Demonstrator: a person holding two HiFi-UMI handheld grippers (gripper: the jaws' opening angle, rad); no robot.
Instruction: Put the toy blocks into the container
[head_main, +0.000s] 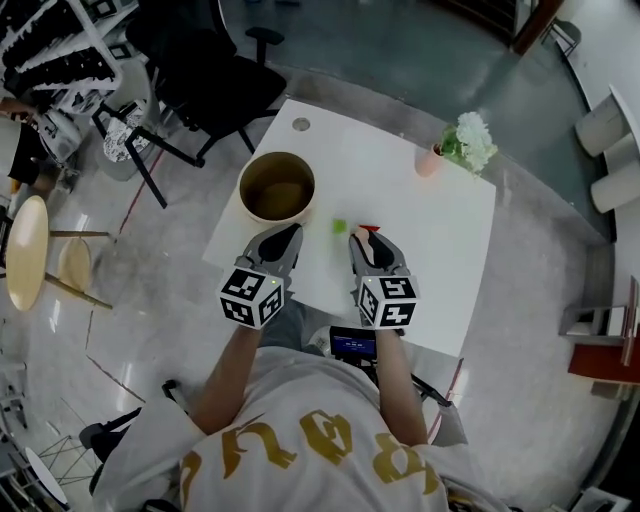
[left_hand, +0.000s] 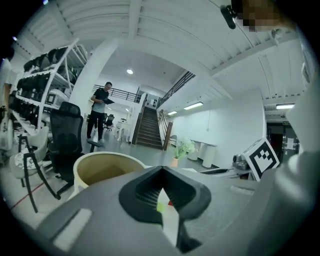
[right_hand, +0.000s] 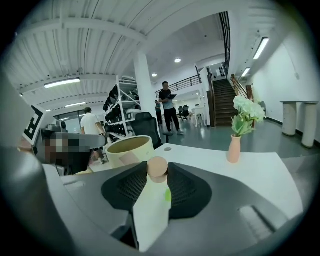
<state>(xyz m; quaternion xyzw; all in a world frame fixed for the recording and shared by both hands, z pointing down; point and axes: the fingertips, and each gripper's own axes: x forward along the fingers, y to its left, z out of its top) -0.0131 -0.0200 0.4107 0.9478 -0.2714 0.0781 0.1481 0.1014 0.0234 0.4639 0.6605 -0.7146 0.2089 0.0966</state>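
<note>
Table (head_main: 430, 230): white and square, seen from above, with the person standing at its near edge.
Container (head_main: 277, 187): a tan round tub at the table's left rear. It is open-topped, and I cannot make out any blocks inside.
Left gripper (left_hand: 161, 171): just in front of the container, with its tips brought together and nothing between them.
Green block (head_main: 340, 226): lies loose on the table between the two grippers, near the container's right side.
Red block (head_main: 369, 229): a small red piece just beyond the right gripper's tips. Only a sliver shows, so its shape is unclear.
Right gripper (head_main: 363, 240): its jaws stand part-way apart and are clamped on a wooden block (right_hand: 157, 169), round and tan, pinched at the very tips.
Vase (head_main: 432, 160): pink, with white flowers, at the far right corner, well apart from the work.
Handling: the blocks look small, light and hard. The round one is probably smooth enough to roll or squirt out, so a centred pinch across its widest part seems safest.
Green block grip: likely best taken across two opposite flat sides.
</note>
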